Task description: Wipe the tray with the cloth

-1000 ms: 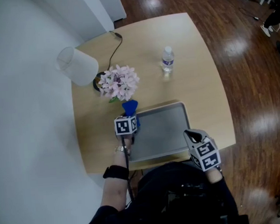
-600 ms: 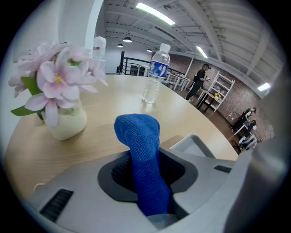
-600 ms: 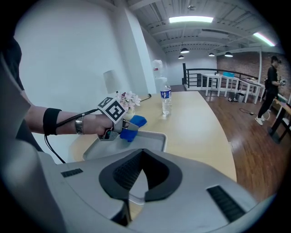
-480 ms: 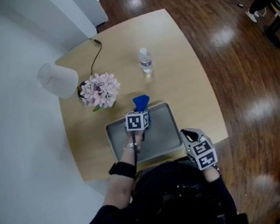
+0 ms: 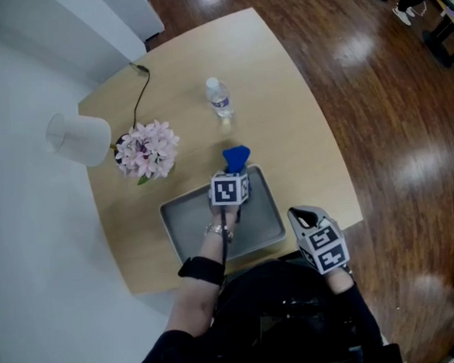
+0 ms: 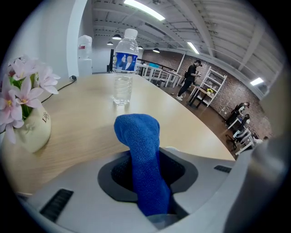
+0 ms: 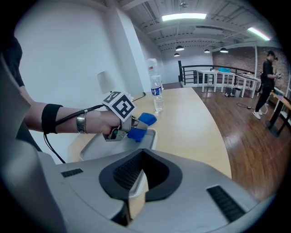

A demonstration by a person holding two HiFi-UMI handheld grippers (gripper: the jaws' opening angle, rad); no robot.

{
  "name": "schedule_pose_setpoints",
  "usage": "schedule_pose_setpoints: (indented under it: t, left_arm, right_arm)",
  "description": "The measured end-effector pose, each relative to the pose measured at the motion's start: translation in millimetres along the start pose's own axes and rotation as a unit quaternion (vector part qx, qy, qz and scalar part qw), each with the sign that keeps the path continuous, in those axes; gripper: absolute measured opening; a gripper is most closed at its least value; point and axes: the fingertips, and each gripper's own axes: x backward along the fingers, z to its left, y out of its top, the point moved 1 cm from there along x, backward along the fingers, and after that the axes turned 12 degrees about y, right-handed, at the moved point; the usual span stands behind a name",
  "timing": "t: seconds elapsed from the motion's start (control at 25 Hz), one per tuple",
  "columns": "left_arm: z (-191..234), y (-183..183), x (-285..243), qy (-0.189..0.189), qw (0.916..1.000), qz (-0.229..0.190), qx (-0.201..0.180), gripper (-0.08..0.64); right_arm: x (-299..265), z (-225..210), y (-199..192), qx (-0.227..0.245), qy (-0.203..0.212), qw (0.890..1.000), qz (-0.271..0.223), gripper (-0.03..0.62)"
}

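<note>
The left gripper [image 5: 233, 174] clenched the blue cloth [image 5: 236, 157] at the far edge of the tray [image 5: 187, 222]. The right gripper [image 5: 296, 214], jaws narrowly parted and empty, hovered beside its near corner.

The head camera is looking steeply down on the whole table [image 5: 301, 133]. The left gripper camera is riding close behind the cloth [image 6: 143, 164], facing the bottle [image 6: 123, 73]. The right gripper camera is sitting further back, looking across the tray [image 7: 102, 142] at that same cloth and bottle.
</note>
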Motion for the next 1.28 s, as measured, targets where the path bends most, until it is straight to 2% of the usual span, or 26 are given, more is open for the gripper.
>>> schedule_pose_setpoints:
  t: [0.32,0.4,0.56,0.64,0.84,1.16,1.28]
  left_arm:
    - [-42,18,-11,-0.019,0.9998,0.002,0.006,0.132]
    - [-48,28,-13,-0.021,0.9997,-0.009,0.009,0.132]
    - [-60,32,-14,-0.026,0.9989,-0.012,0.038,0.132]
    - [-60,31,-11,-0.014,0.9987,-0.019,0.046,0.130]
    - [-66,18,-9,0.013,0.9996,-0.010,0.024,0.130]
    - [-69,-1,-1,0.056,0.9973,-0.018,0.042,0.132]
    - [-78,-17,2,0.053,0.9971,-0.015,0.052,0.133]
  right_arm:
    - [12,-16,-11,-0.008,-0.003,1.000,0.005,0.005]
    - [16,-20,-11,-0.012,-0.004,1.000,0.002,0.005]
    - [21,-28,-9,-0.012,-0.004,1.000,-0.003,0.005]
    - [20,-29,-8,-0.012,0.000,1.000,-0.006,0.005]
    - [17,-32,-5,-0.001,0.015,1.000,-0.001,0.005]
    - [20,-38,-5,0.010,0.039,0.999,0.001,0.005]
    - [20,-45,-7,0.010,0.047,0.999,0.002,0.005]
